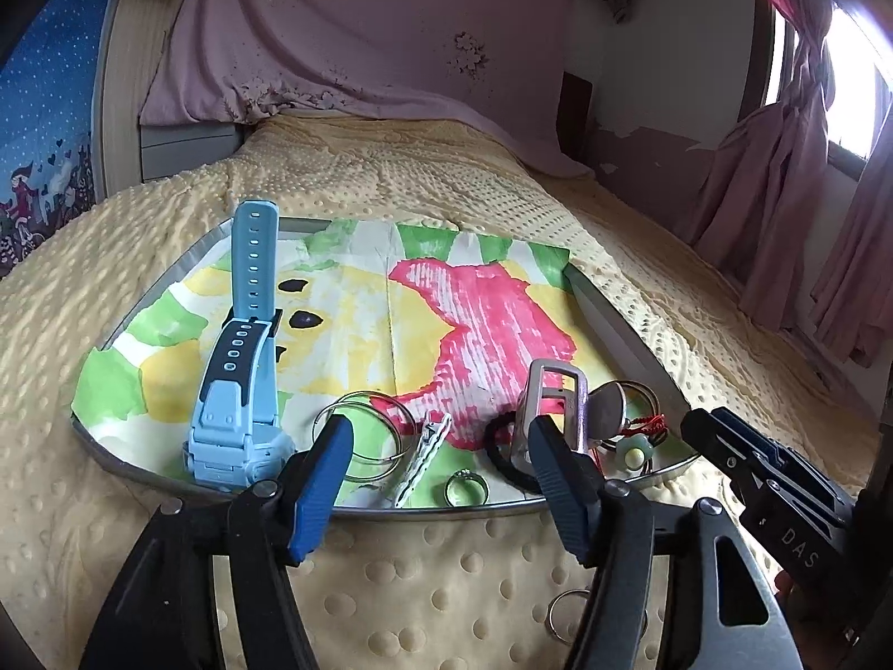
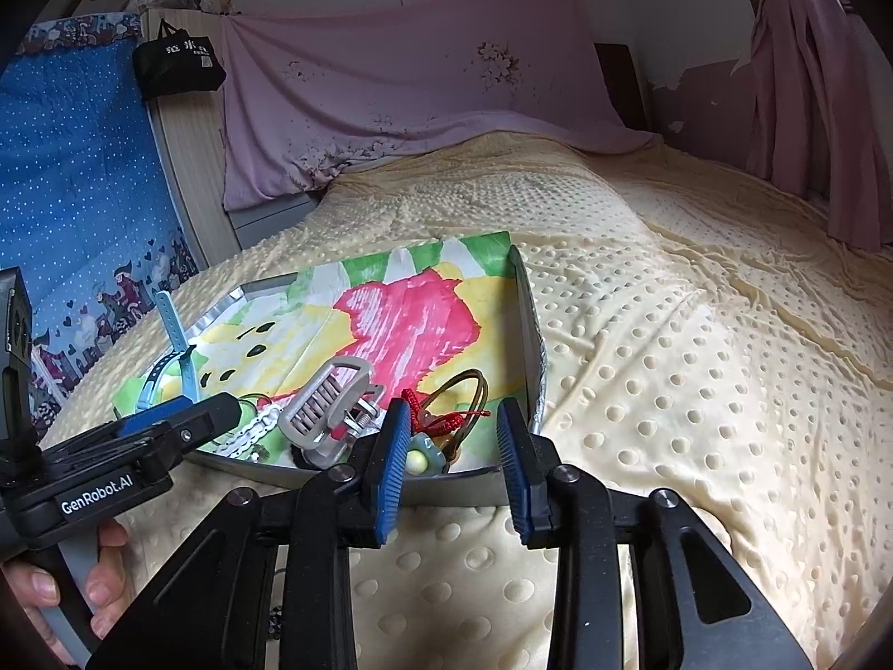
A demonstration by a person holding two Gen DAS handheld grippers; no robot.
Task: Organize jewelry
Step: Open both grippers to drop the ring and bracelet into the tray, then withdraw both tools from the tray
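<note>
A metal tray (image 1: pixel 619 324) lined with a painted paper lies on the bed. On it are a light blue watch (image 1: pixel 237 385), silver hoop rings (image 1: pixel 363 441), a silver hair clip (image 1: pixel 421 455), a small ring (image 1: pixel 466 488), a black hair tie (image 1: pixel 502 455), a grey claw clip (image 1: pixel 550 407) and a red cord charm (image 1: pixel 636 441). My left gripper (image 1: pixel 438 430) is open and empty over the tray's near edge. My right gripper (image 2: pixel 455 413) is open and empty, with the cord charm (image 2: pixel 441 430) between its fingers. The claw clip (image 2: pixel 329 402) sits to its left.
A loose metal ring (image 1: pixel 566 611) lies on the yellow dotted blanket (image 1: pixel 446 586) in front of the tray. A pink cloth (image 1: pixel 357 28) hangs behind the bed. Pink curtains (image 1: pixel 792 167) hang at the right, a blue patterned panel (image 2: pixel 72 167) at the left.
</note>
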